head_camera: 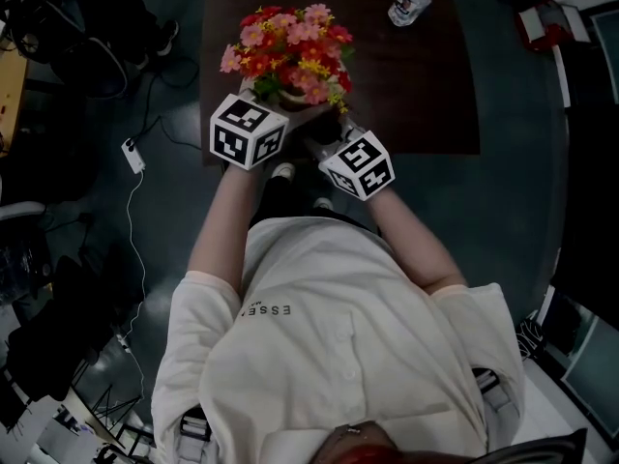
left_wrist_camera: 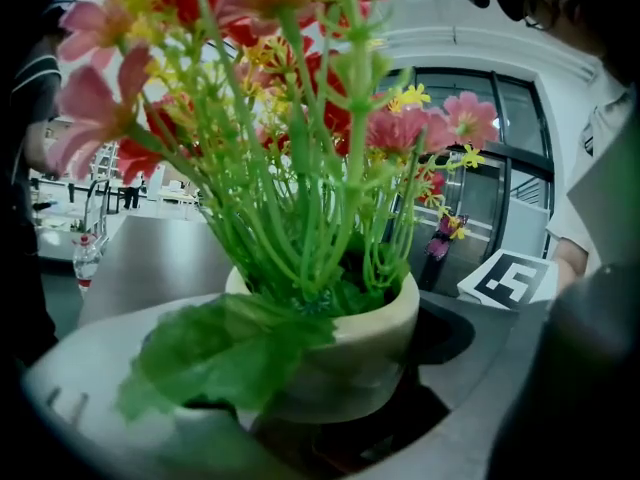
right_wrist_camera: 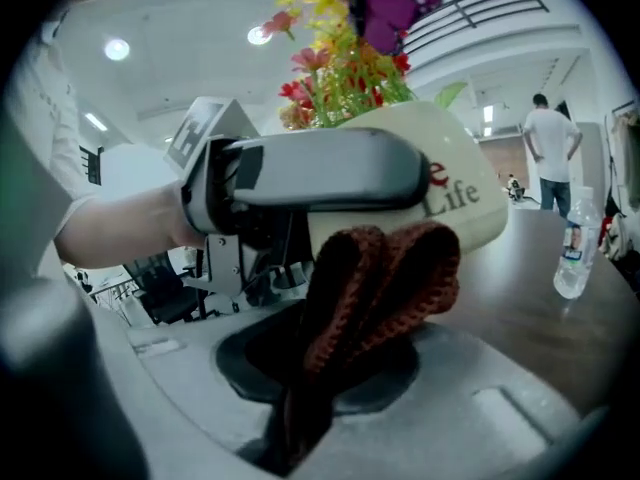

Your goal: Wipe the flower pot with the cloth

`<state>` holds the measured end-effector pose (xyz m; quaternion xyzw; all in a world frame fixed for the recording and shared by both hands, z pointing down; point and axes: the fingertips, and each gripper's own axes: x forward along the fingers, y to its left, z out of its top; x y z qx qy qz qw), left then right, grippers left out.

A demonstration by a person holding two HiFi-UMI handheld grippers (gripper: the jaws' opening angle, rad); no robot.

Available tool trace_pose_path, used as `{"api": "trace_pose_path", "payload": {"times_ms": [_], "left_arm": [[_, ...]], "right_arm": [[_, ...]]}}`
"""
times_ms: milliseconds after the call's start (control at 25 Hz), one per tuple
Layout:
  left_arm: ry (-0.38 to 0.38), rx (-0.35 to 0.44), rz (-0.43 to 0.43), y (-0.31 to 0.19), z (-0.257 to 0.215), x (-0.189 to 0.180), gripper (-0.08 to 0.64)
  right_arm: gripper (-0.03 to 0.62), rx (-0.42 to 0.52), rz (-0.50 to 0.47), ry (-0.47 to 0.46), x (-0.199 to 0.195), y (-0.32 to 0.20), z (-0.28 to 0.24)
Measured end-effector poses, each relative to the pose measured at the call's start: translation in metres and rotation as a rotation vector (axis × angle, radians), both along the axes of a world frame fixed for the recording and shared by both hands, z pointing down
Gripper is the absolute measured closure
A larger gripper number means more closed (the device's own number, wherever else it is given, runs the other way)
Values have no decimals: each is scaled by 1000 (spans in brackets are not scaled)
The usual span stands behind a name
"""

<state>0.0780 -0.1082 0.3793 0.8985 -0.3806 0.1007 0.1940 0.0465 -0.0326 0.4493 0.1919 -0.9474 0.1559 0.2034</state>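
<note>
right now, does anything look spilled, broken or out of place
Nothing stands out. The left gripper holds the pot, its flowers intact. The right gripper holds the cloth up by the pot's side. The bottle stands upright on the table. No spill shows.

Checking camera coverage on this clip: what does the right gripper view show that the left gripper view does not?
Only the right gripper view: the brown cloth pinched in the right gripper, one of the fingers of the left gripper lying across the flower pot, and the print on the pot's wall. Only the left gripper view: the green stems inside the pot and the right gripper's marker cube. Both: the pot, its flowers and the water bottle.
</note>
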Motion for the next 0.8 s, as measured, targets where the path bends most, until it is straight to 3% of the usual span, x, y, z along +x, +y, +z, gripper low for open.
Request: {"api": "trace_pose_path", "payload": {"times_ms": [160,320,520,800], "left_arm": [[2,-8,0,1,-5,-4,20],[-5,0,40,9,-17,-9,20],[-46,28,144,20,-36,-6,20],[45,15,216,13,-53,7,20]], "right_arm": [[543,8,-39,5,-2,5,3],[543,-51,98,0,19,-23,9],[543,1,233,-31,41,-67,-6],[543,144,169,-166,24,-76,-54]]}}
